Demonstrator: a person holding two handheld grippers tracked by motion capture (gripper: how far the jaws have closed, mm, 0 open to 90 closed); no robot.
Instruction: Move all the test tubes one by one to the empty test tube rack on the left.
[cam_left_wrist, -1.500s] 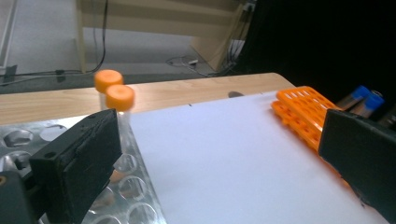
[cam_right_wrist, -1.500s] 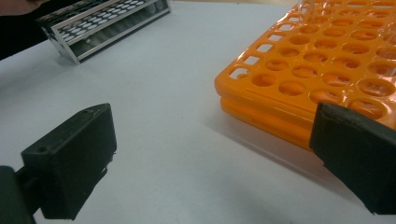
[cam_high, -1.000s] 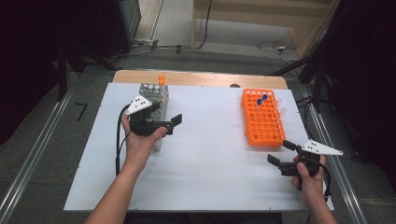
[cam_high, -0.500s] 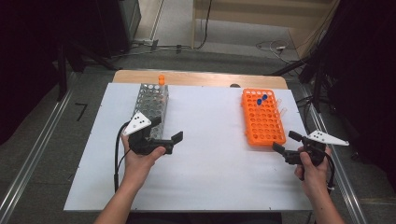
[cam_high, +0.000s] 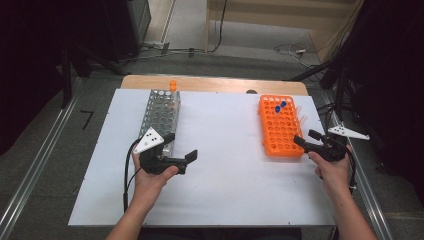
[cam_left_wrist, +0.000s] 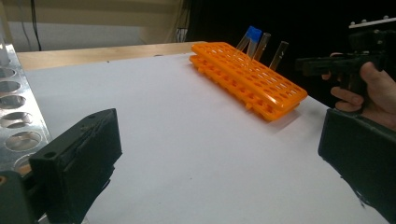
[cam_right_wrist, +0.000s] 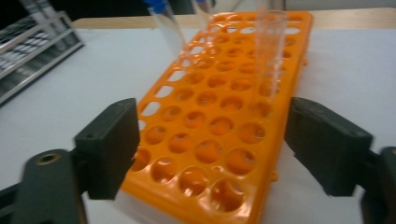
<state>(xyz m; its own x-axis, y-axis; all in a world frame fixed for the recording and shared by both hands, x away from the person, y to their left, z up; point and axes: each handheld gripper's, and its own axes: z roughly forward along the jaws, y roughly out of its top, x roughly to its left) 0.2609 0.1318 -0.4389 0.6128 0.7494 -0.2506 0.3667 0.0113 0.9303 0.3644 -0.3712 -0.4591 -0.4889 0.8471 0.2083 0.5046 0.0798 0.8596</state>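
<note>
- Both grippers are open and hold nothing.
- I see my right gripper (cam_high: 311, 141) just beside the orange tube rack (cam_high: 280, 125), its long axis running away from me.
- My left gripper (cam_high: 181, 148) is beside the metal rack (cam_high: 161, 112).

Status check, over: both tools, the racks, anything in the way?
Left tool open, empty, beside metal rack. Right tool open, empty, at orange rack near end. Blue-capped tubes at its far end. White tabletop between them bare.
</note>
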